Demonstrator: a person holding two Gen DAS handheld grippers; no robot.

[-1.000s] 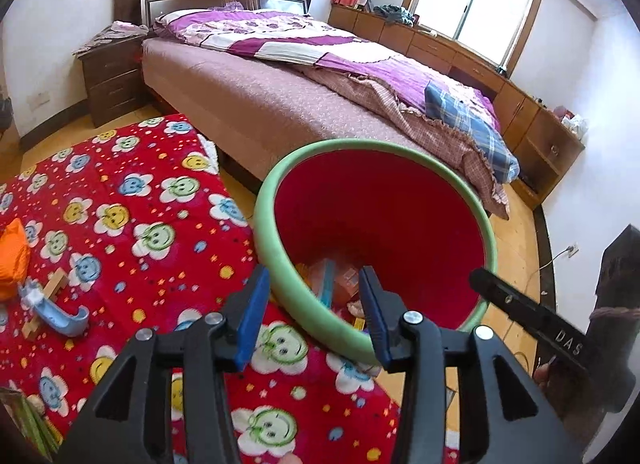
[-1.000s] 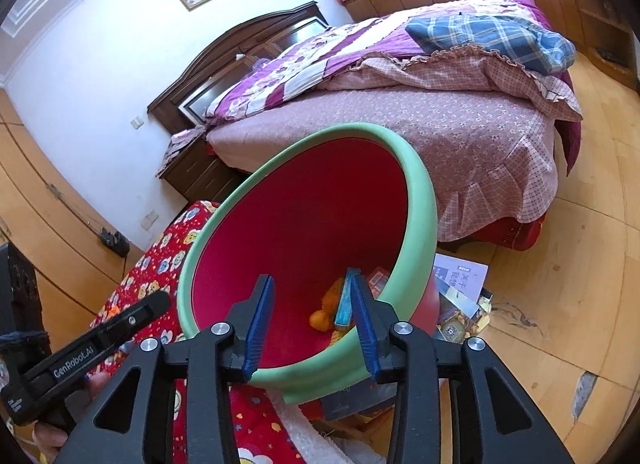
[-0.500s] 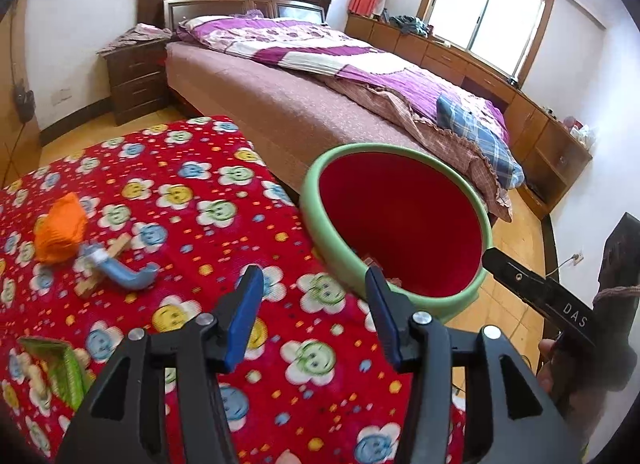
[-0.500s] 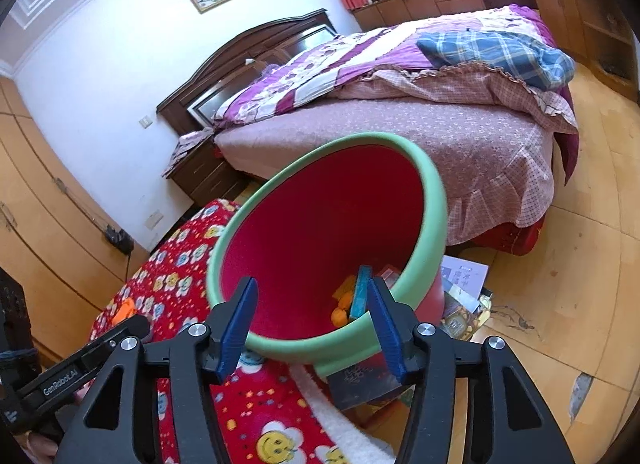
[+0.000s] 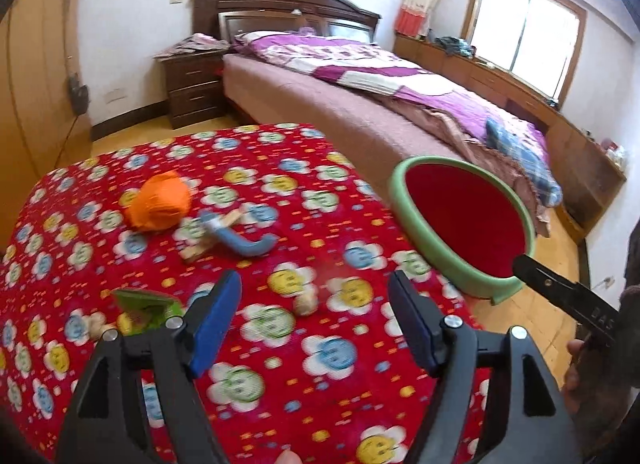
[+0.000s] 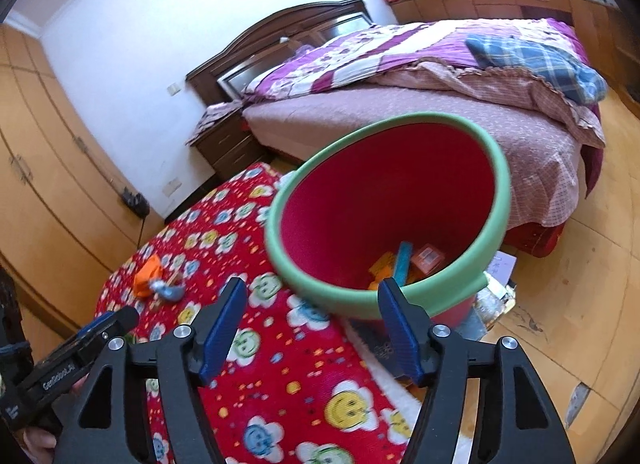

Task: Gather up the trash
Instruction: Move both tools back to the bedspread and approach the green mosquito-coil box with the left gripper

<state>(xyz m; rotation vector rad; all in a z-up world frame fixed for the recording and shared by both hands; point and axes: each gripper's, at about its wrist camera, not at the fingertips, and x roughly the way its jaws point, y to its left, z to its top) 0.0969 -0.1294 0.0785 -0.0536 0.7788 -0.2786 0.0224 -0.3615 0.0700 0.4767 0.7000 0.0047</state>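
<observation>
Both grippers angle downward over a red flower-print blanket (image 5: 280, 191): the left gripper (image 5: 316, 324) has just been opening and stands wide with nothing between its fingers, and the right gripper (image 6: 312, 326) has also been opening, empty too. "DAS" shows on the right gripper's side, "GenRobot.AI" on the left's. Ahead of the left fingers lie an orange wad (image 5: 158, 205), a blue curved piece (image 5: 244, 242) and a green wrapper (image 5: 144, 306); the green-rimmed red bin (image 6: 392, 219), scraps inside, sits just past the right fingertips, beside a bed (image 5: 360, 103) on wood floor.

White walls, dark wooden bed (image 5: 320, 75), nightstand (image 5: 192, 83), bright window (image 5: 524, 39), wood floor (image 6: 560, 284).
</observation>
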